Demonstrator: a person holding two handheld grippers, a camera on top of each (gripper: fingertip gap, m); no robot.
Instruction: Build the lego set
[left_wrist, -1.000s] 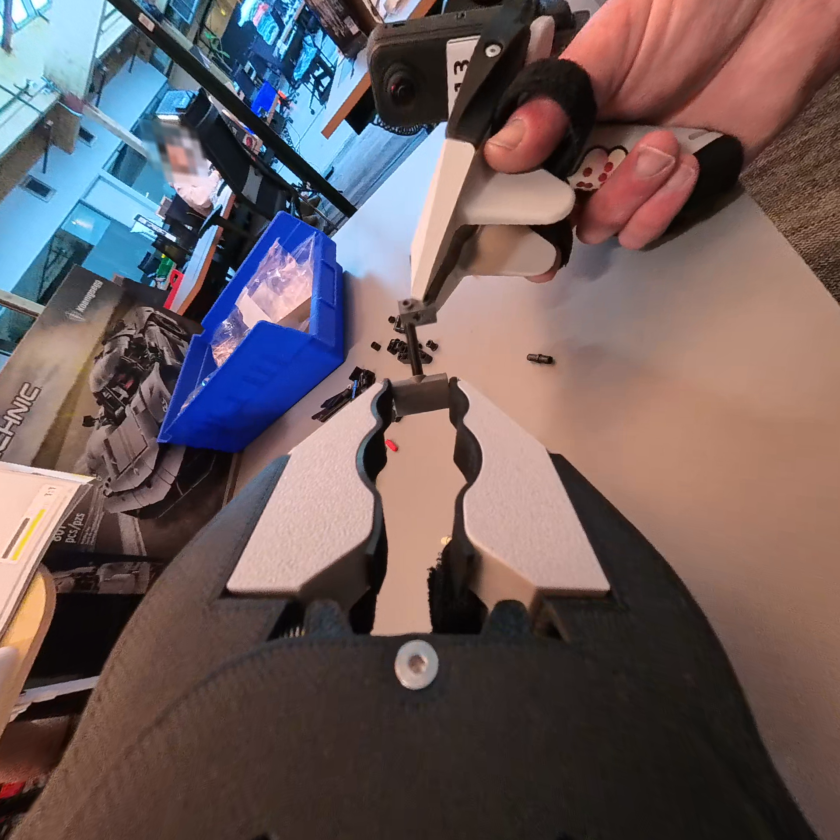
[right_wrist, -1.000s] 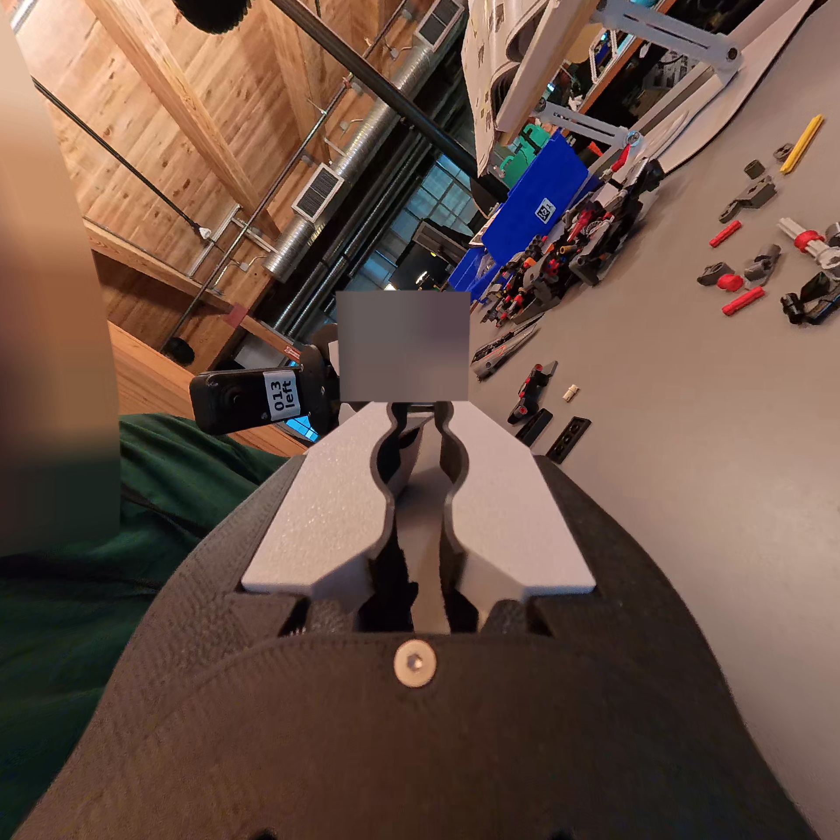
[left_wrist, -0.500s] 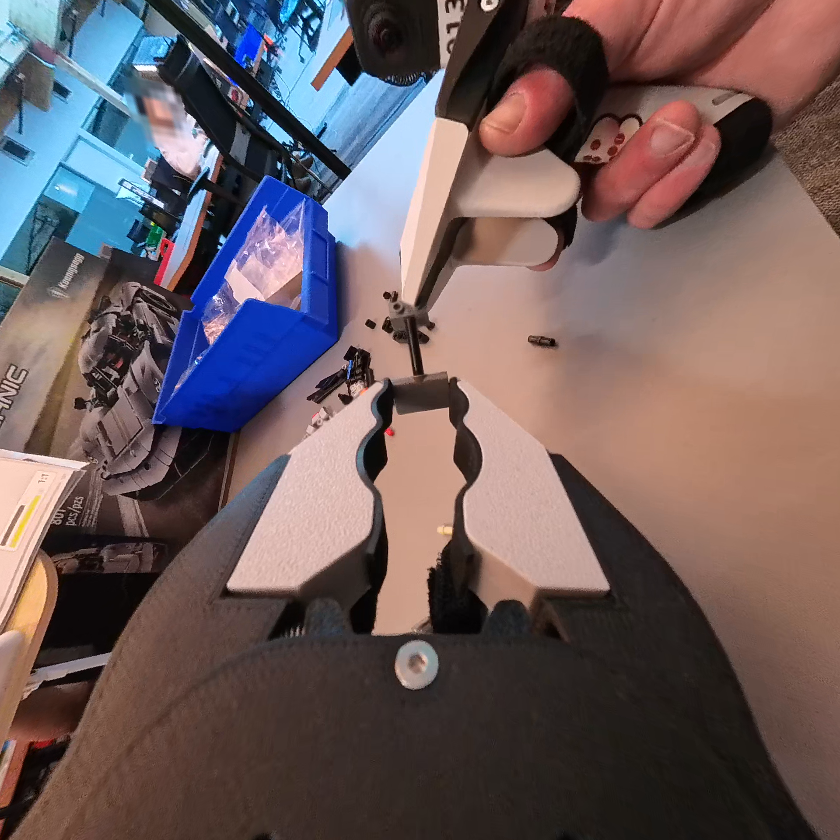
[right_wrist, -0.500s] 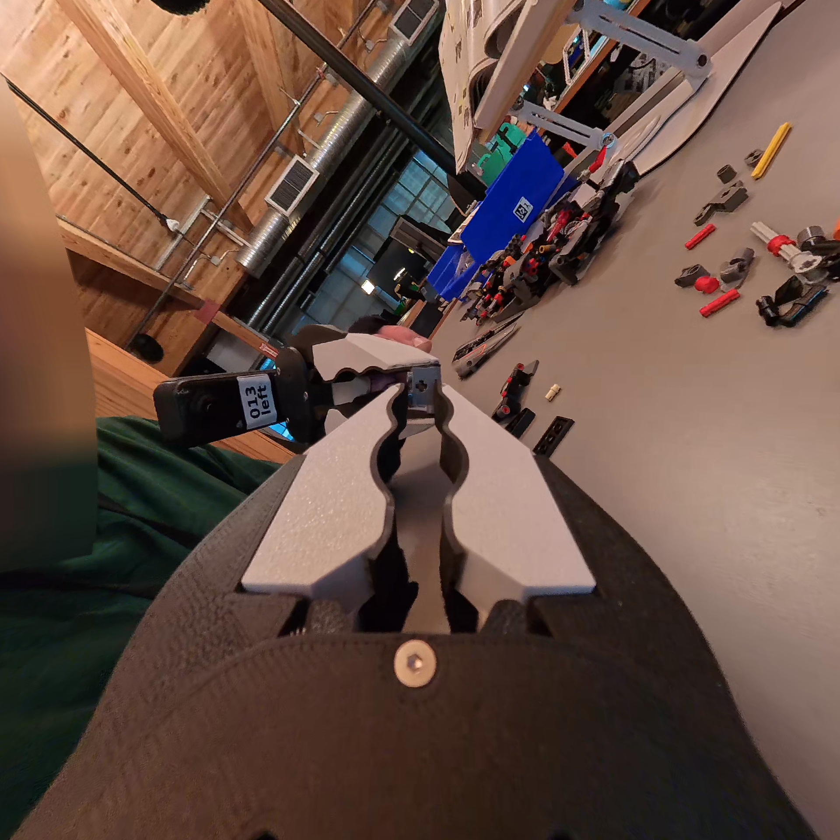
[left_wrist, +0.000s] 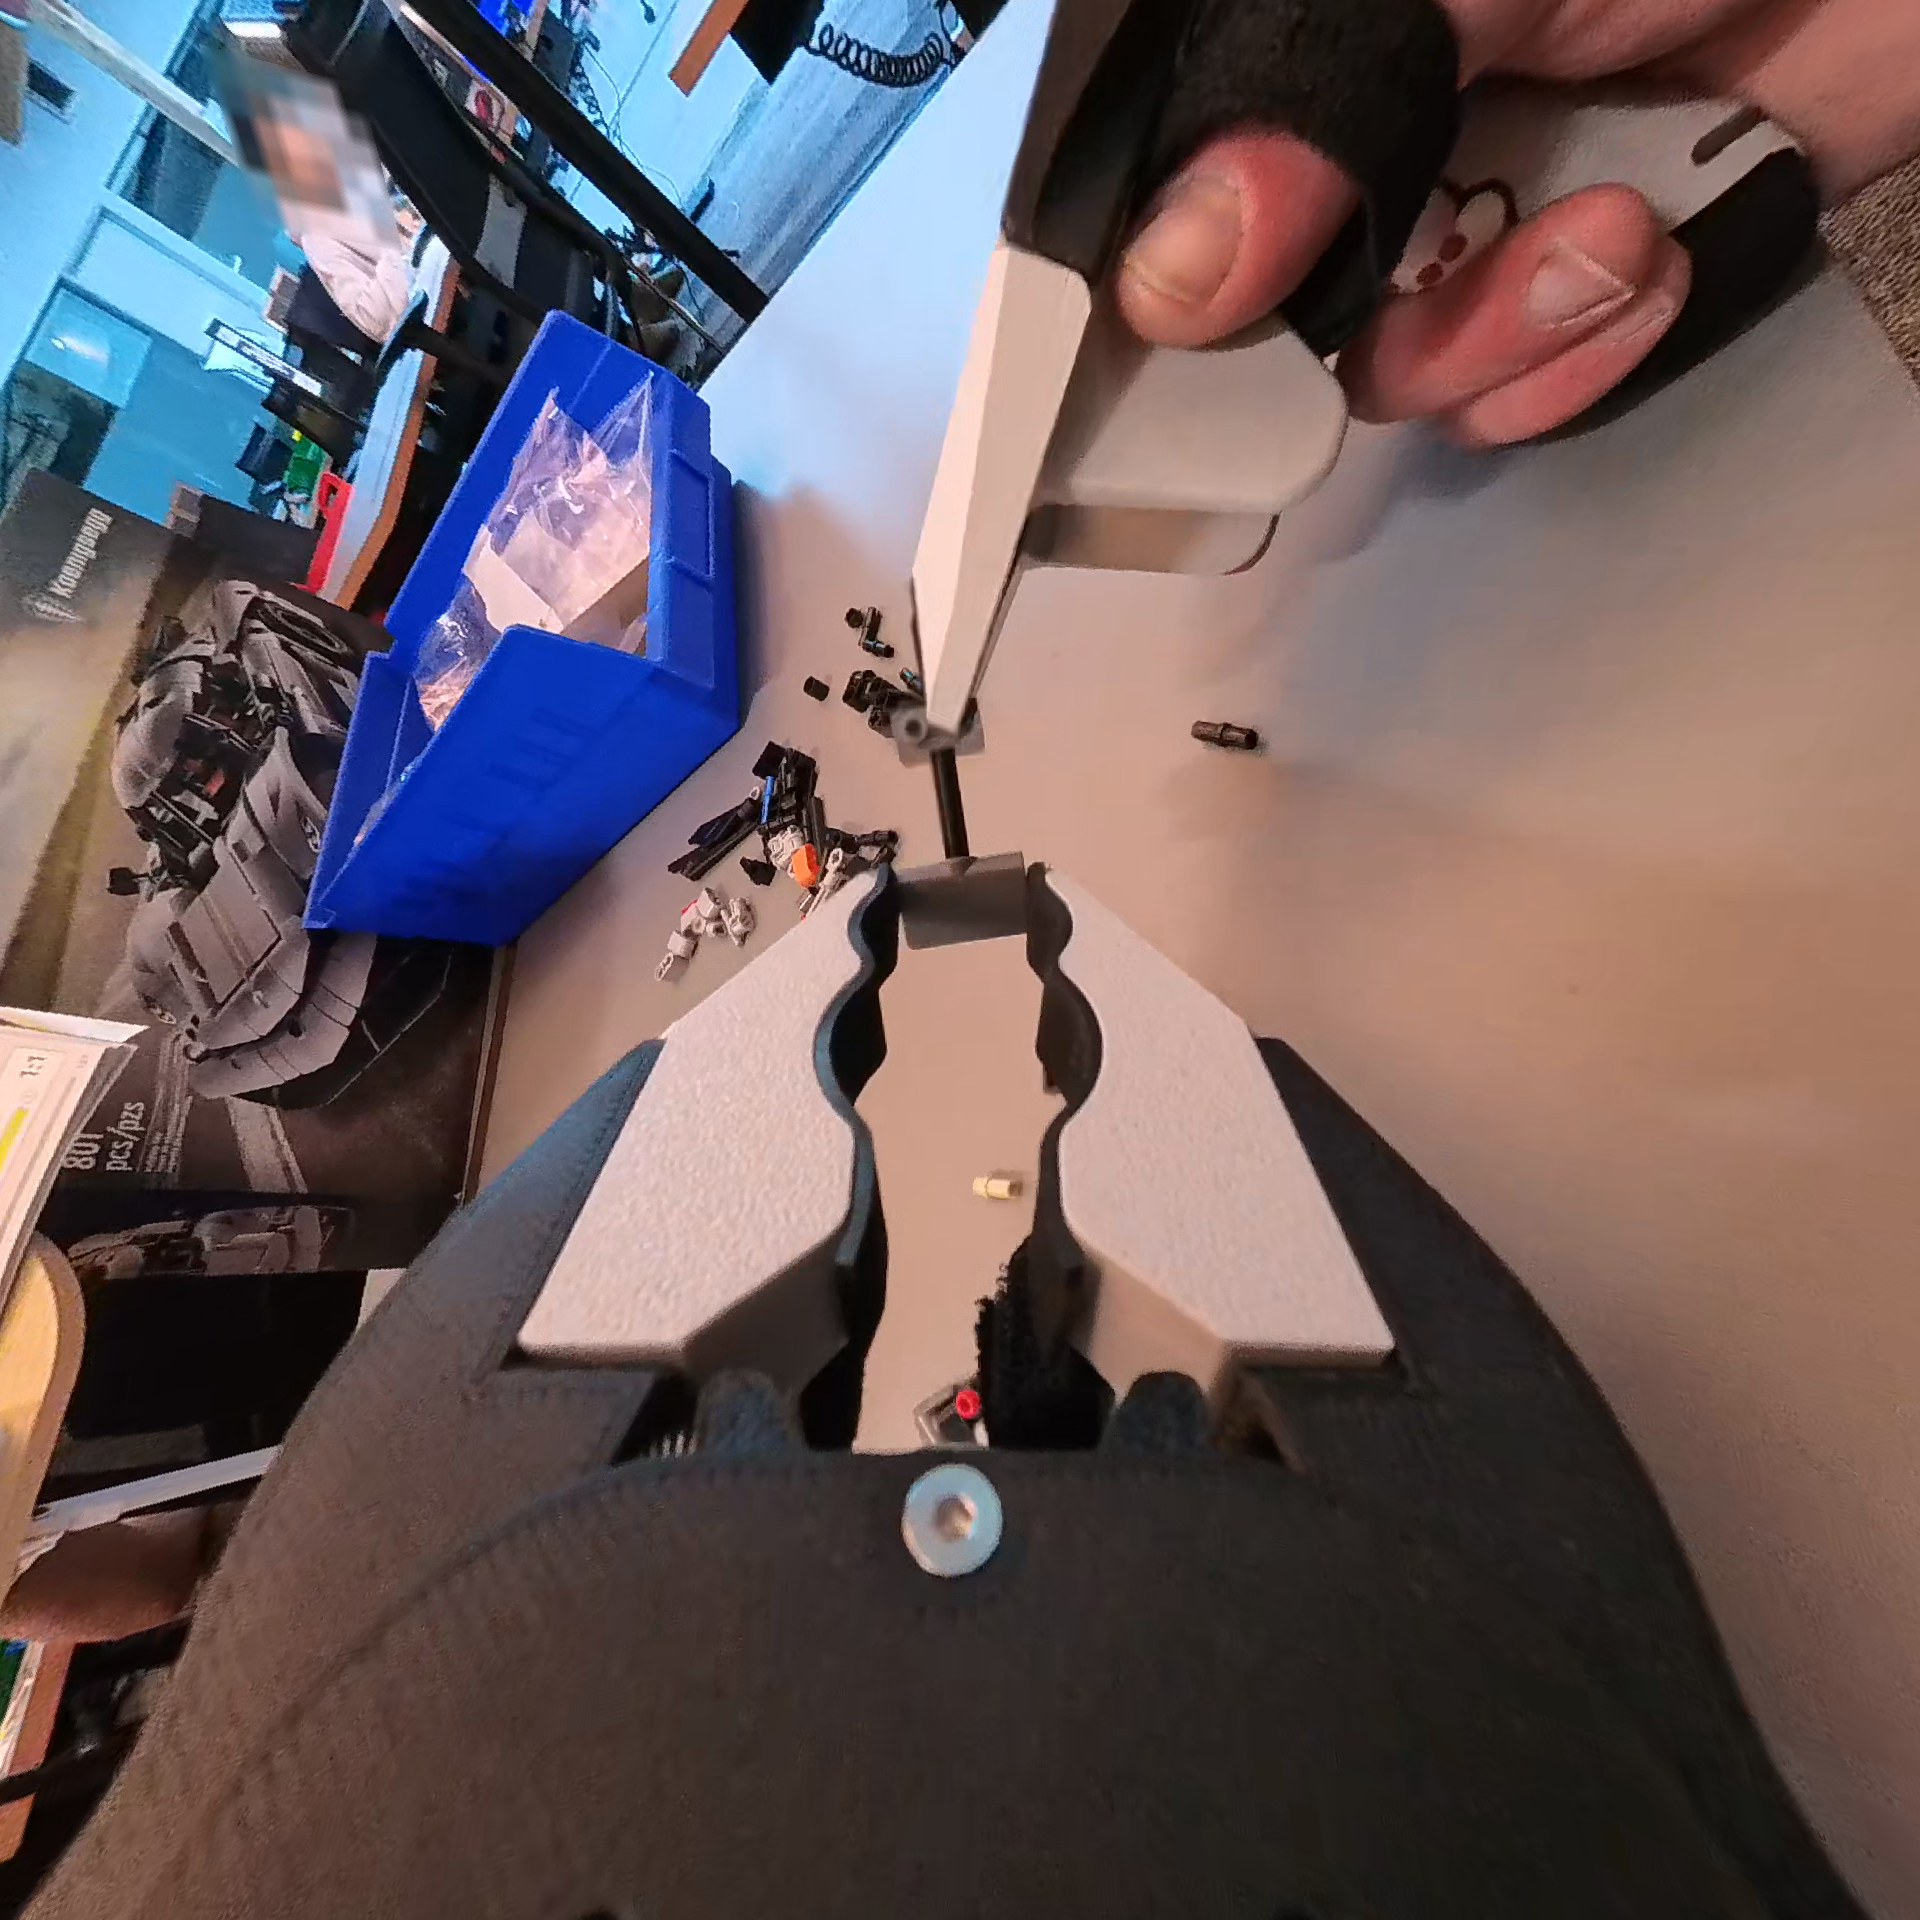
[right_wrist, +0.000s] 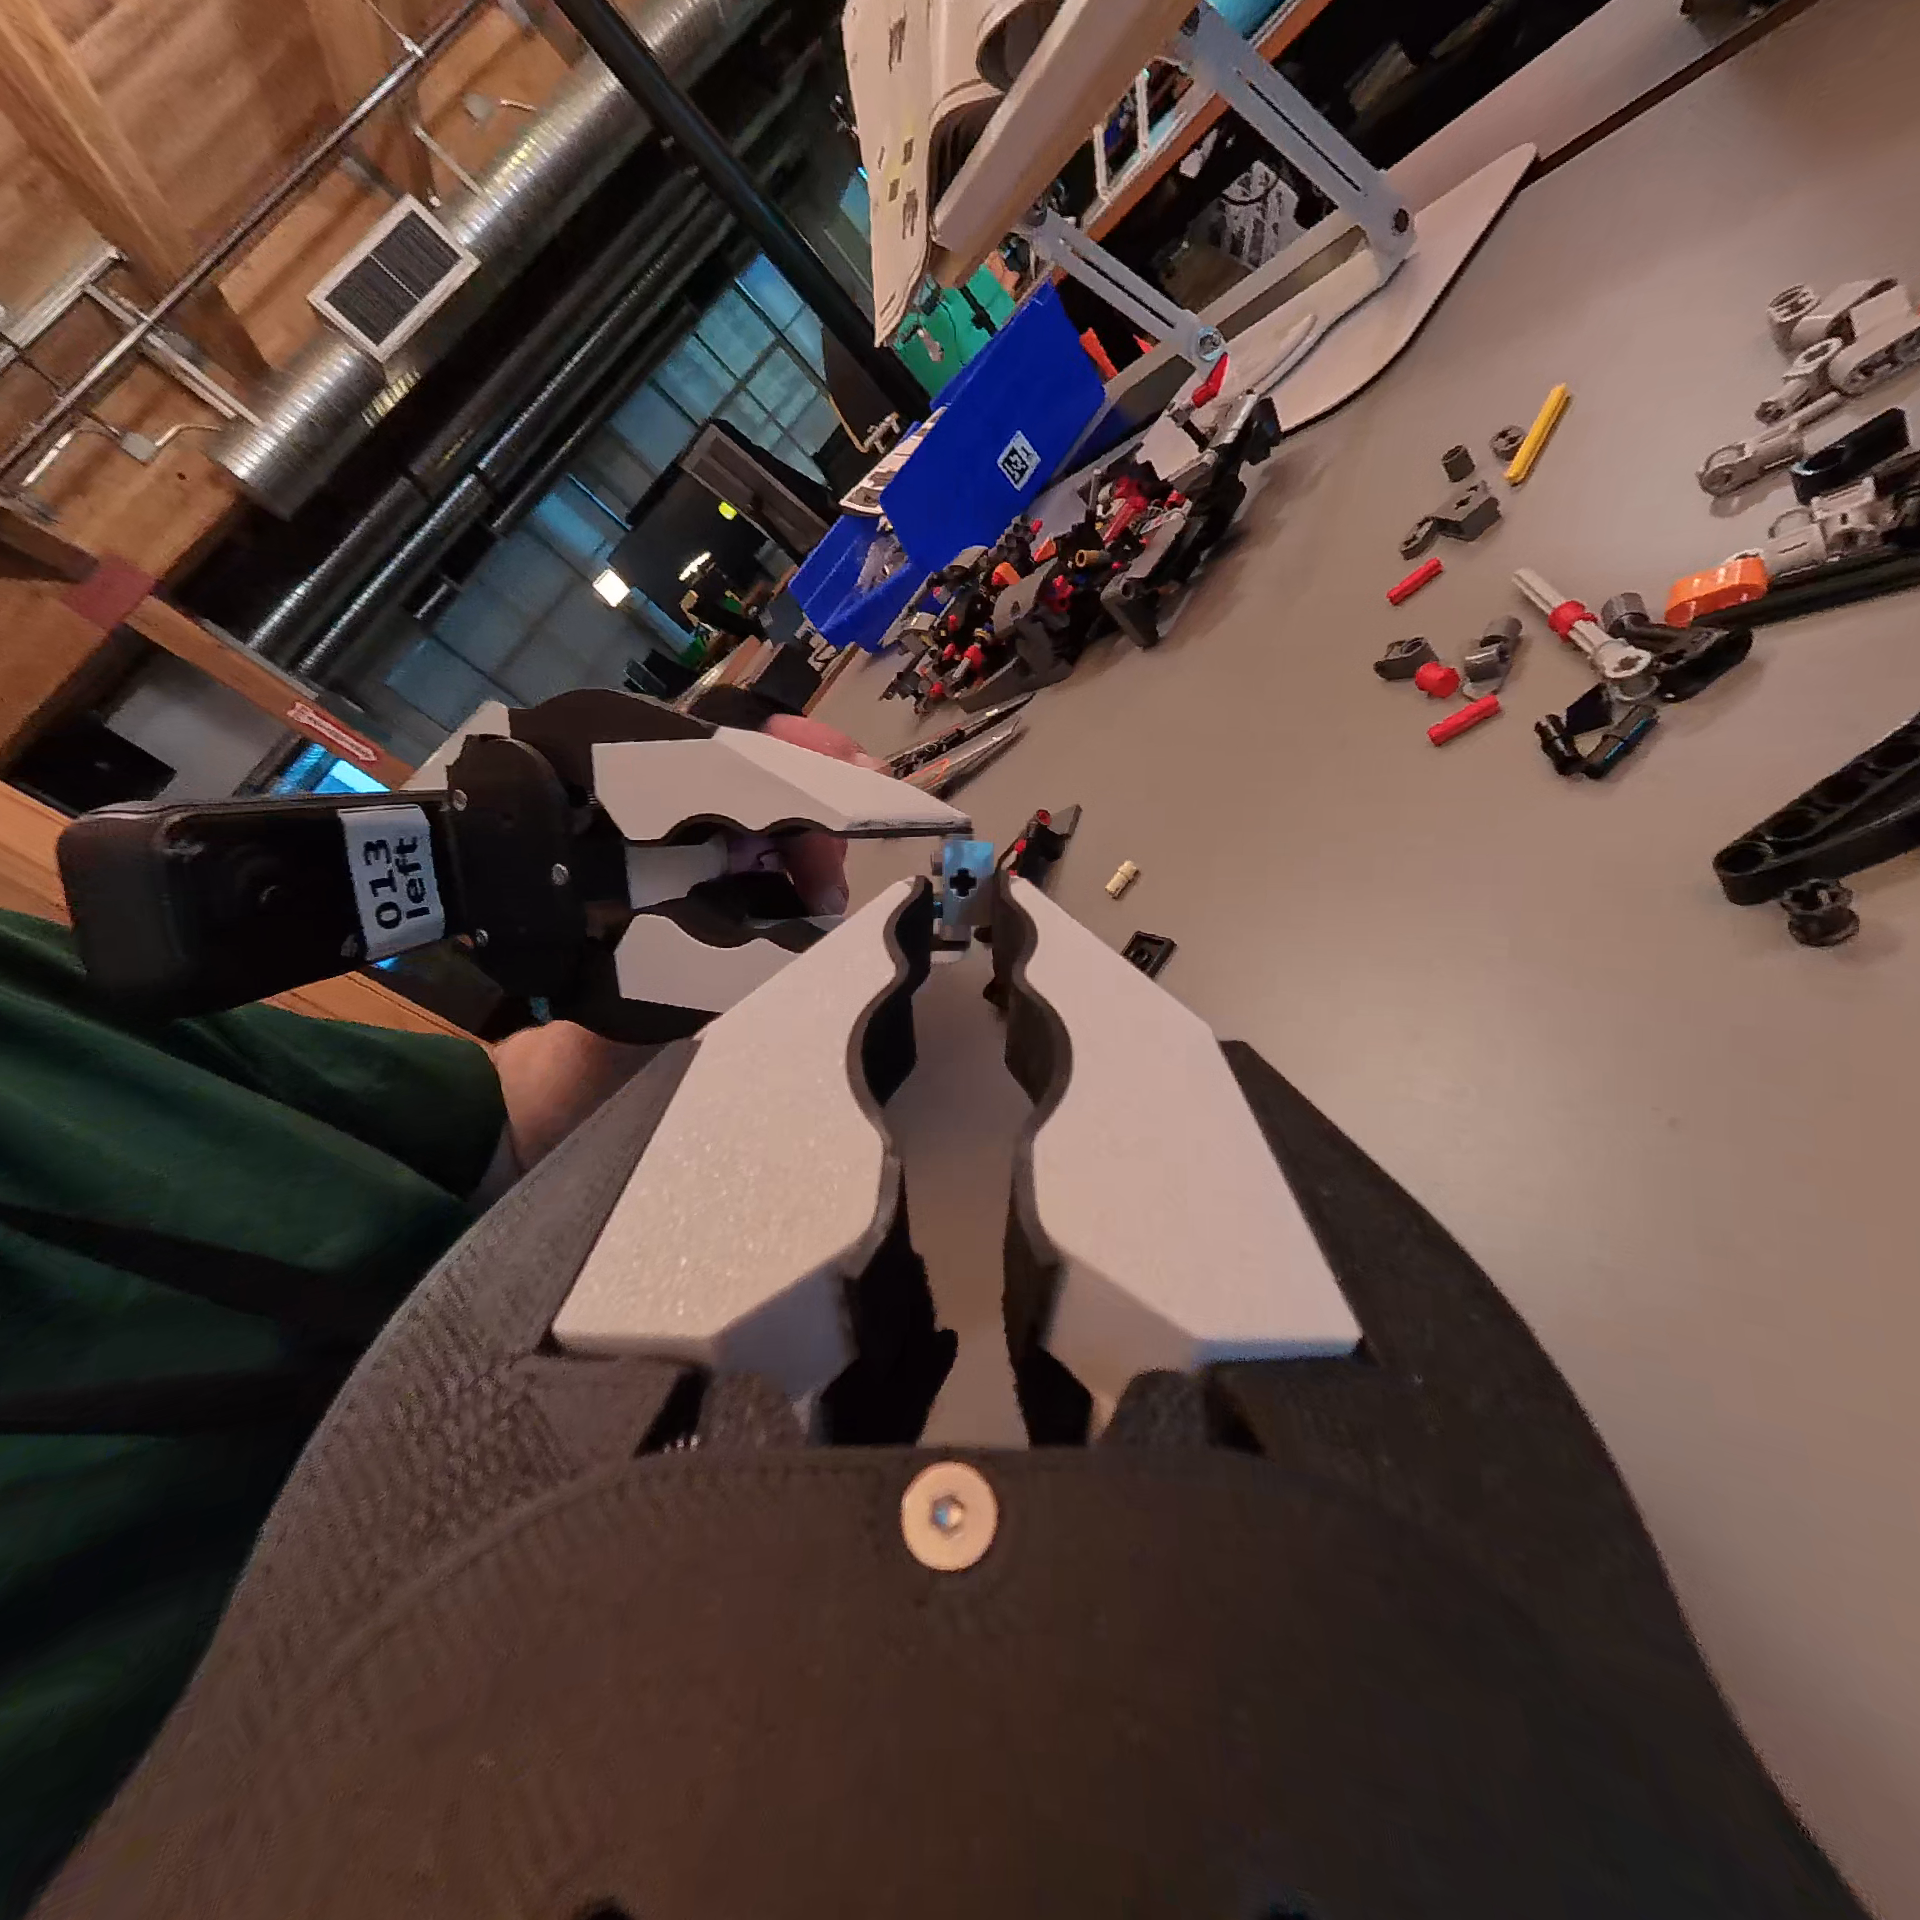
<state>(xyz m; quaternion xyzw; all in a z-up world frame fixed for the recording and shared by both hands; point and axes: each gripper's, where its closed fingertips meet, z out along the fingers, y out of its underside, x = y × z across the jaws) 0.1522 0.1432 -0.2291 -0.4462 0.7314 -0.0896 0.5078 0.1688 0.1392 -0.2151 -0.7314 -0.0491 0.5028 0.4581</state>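
We hold a grey block (left_wrist: 964, 899) clamped between the tips of the left gripper (left_wrist: 964, 914), above the table (left_wrist: 1507, 935). A black axle (left_wrist: 950, 800) rises from the block's far face to a small grey connector (left_wrist: 928, 729). The right gripper (left_wrist: 951, 717) comes in from above with its tips pinched on that connector; our hand (left_wrist: 1455, 260) squeezes its handle.

From the right wrist, the connector (right_wrist: 964, 883) sits between the right gripper's (right_wrist: 961, 909) tips, its cross-shaped hole facing us. The left gripper (right_wrist: 894, 873) reaches in from the left, its upper finger ending just above the connector.

Beyond the left gripper lie scattered small black and grey parts (left_wrist: 790, 821), a blue bin (left_wrist: 540, 727) with clear bags, and the set's box (left_wrist: 187, 831) beside it. A lone black pin (left_wrist: 1226, 736) lies to the right, and a tan pin (left_wrist: 995, 1185) shows between the left gripper's fingers.

Farther off in the right wrist view, we see a part-built model (right_wrist: 1081, 561), red pins (right_wrist: 1460, 719), a yellow axle (right_wrist: 1536, 434) and a black beam (right_wrist: 1829, 821).
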